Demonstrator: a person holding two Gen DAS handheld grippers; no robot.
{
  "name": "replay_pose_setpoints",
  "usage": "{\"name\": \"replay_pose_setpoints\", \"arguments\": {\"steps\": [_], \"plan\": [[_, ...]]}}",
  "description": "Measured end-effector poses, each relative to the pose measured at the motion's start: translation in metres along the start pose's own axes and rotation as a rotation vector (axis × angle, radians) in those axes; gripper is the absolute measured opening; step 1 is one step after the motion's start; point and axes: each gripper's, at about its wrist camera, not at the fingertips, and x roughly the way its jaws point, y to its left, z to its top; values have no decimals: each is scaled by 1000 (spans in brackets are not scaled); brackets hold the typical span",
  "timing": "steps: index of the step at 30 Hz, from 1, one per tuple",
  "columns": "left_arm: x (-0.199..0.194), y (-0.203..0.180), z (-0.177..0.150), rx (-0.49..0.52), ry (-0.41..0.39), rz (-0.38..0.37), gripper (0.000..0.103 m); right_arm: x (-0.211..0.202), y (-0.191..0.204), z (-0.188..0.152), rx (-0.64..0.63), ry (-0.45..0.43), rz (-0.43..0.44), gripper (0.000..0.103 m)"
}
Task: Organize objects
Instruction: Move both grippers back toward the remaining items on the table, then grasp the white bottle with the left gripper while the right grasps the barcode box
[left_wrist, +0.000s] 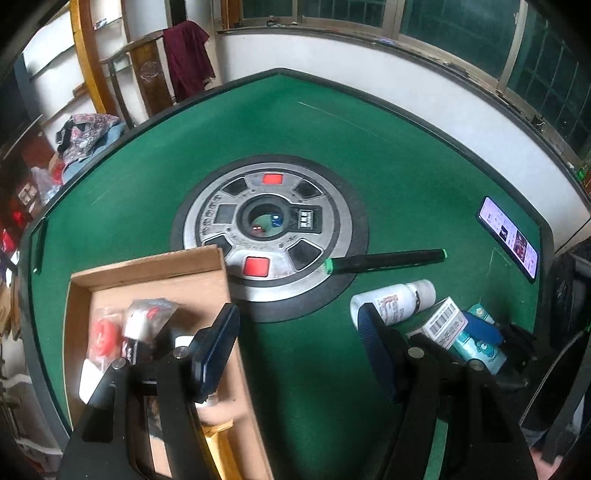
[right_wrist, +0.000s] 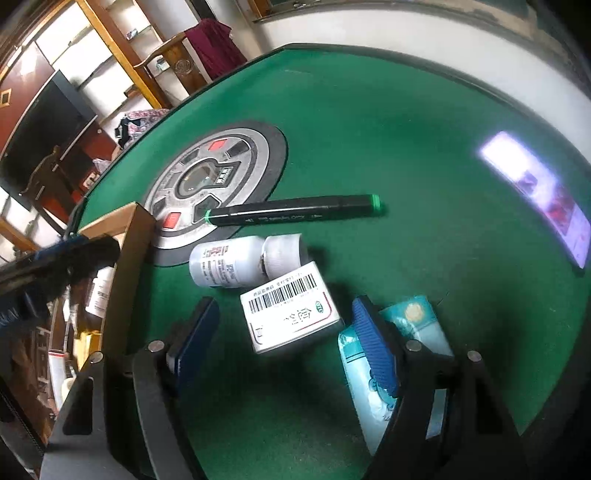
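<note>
2 open claws: the right gripper (right_wrist: 282, 345) brackets the white carton (right_wrist: 290, 314) between spread fingers; left gripper (left_wrist: 299, 341) hovers empty beside the cardboard box (left_wrist: 155, 273). Center, then close squarely on its long sides.

My left gripper (left_wrist: 299, 345) hangs open over green felt. Its left finger overlaps the box (left_wrist: 155, 284); a white bottle (left_wrist: 397, 301), probably medicine, lies just past the right finger.

Green felt table (left_wrist: 388, 155), lit phone (left_wrist: 509, 236) (near its edge), maroon cloth (left_wrist: 188, 55) on chair.
</note>
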Motion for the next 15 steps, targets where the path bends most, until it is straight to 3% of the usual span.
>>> {"name": "replay_pose_setpoints", "arguments": {"steps": [5, 8, 9, 10, 15], "plan": [[18, -17, 19, 90, 45, -24, 61, 0, 1, -2, 39, -30, -2, 74], [32, -21, 31, 94, 106, -139, 61, 2, 6, -2, 7, -29, 14, 72], [35, -23, 32, 105, 110, -148, 60, 3, 7, -3, -6, -21, 0, 56], [40, -28, 34, 127, 108, -154, 60, 3, 8, -5, -9, -19, -6, 48], [66, -52, 30, 239, 137, -213, 60, -14, 4, -19, 41, -38, 25, 45]]}}
